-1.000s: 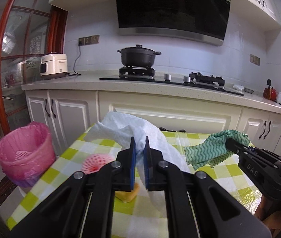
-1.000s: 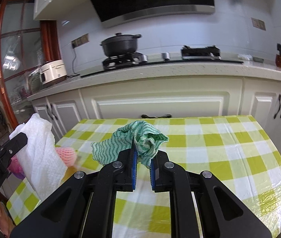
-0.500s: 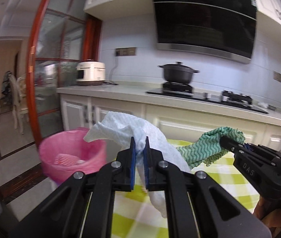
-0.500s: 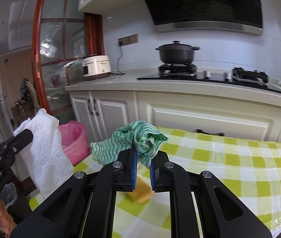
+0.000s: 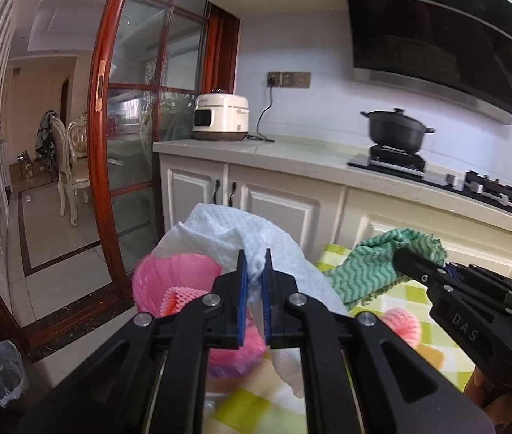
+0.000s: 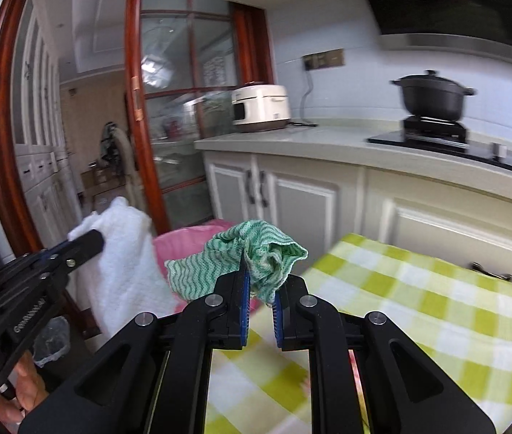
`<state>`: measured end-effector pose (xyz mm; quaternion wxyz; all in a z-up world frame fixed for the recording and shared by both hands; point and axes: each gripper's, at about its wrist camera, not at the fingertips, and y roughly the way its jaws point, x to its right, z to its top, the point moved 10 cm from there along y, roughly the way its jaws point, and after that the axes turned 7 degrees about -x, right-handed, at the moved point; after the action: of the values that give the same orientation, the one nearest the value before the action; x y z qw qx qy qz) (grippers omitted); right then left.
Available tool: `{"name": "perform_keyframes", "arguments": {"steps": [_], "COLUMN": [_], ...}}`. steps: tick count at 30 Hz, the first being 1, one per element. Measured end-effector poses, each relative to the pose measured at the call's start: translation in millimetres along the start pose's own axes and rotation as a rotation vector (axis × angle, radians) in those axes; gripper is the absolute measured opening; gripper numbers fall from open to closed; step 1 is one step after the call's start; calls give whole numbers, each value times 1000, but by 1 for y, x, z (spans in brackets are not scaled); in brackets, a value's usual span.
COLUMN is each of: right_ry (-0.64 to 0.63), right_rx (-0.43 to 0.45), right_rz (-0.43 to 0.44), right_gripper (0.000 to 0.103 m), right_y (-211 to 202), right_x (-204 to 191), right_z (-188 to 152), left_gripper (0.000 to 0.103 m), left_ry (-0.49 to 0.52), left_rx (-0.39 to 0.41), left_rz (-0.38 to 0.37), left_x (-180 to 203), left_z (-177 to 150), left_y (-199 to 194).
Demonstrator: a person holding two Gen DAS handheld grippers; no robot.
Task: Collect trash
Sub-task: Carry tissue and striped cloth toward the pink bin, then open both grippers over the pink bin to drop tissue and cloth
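My left gripper [image 5: 254, 271] is shut on a white paper towel [image 5: 227, 231] and holds it in the air just above the pink-lined trash bin [image 5: 172, 278], which has a pink foam net inside. The towel and left gripper also show in the right wrist view [image 6: 122, 264]. My right gripper [image 6: 259, 282] is shut on a green wavy-patterned cloth [image 6: 241, 260], held in the air beside the table's left edge, with the bin [image 6: 190, 238] behind it. The cloth also shows in the left wrist view [image 5: 371, 267].
A table with a green-yellow checked cloth [image 6: 418, 311] lies at right. A pink foam net [image 5: 400, 322] and a yellow piece [image 5: 433, 358] lie on it. White cabinets [image 5: 274, 202], a rice cooker [image 5: 219, 117] and a black pot [image 5: 396, 130] stand behind. A glass door [image 5: 136, 144] is at left.
Both grippers have swung left from over the table toward the pink bin, each still holding its item. The bin now sits directly under the left gripper.
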<state>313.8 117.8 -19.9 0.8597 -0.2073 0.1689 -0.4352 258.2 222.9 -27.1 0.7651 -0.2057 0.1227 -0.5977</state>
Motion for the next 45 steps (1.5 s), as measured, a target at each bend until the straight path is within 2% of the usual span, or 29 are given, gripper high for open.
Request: {"name": "perform_keyframes", "arguments": {"steps": [8, 16, 17, 18, 19, 20, 21, 24, 27, 30, 32, 33, 36, 40, 42, 45], "right_ry": [-34, -31, -39, -45, -42, -32, -19, 3, 5, 2, 4, 7, 12, 34, 62, 94], "right_rx": [-78, -194, -213, -222, -228, -232, -227, -216, -195, -177, -165, -158, -140, -128, -123, -125], "right_rz": [86, 183, 184, 178, 178, 185, 190, 193, 187, 173, 159, 150, 122, 82, 67, 39], "right_gripper": [13, 16, 17, 22, 34, 42, 51, 52, 52, 52, 52, 55, 64, 73, 75, 76], "right_y": [88, 155, 162, 169, 172, 174, 173, 167, 153, 134, 120, 110, 85, 53, 36, 16], "right_x": [-24, -37, -39, -39, -38, -37, -34, -29, -23, -18, -13, -10, 0, 19, 32, 51], "right_z": [26, 17, 13, 10, 8, 5, 2, 0, 1, 0, -2, -5, -13, -32, -42, -56], "left_gripper": [7, 8, 15, 23, 39, 46, 46, 47, 53, 64, 75, 76, 81, 93, 98, 98], "left_ry": [-48, -84, -86, -87, -89, -98, -104, -96, -90, -73, -65, -61, -55, -50, -48, -34], "left_rx": [-48, -139, -142, -151, -157, -158, -158, -155, -143, -128, -110, -104, -100, -95, -88, -81], "left_rz": [34, 52, 48, 53, 59, 66, 74, 97, 114, 144, 161, 166, 167, 166, 165, 140], "left_x": [-57, -99, -101, -103, -106, -109, -113, -117, -119, -115, -110, -108, -98, -81, -71, -50], "left_z": [25, 11, 9, 5, 1, -2, -4, -8, -7, -5, -4, -4, -7, -12, -14, -22], "left_y": [67, 135, 139, 145, 148, 152, 153, 151, 141, 125, 112, 105, 89, 68, 59, 46]}}
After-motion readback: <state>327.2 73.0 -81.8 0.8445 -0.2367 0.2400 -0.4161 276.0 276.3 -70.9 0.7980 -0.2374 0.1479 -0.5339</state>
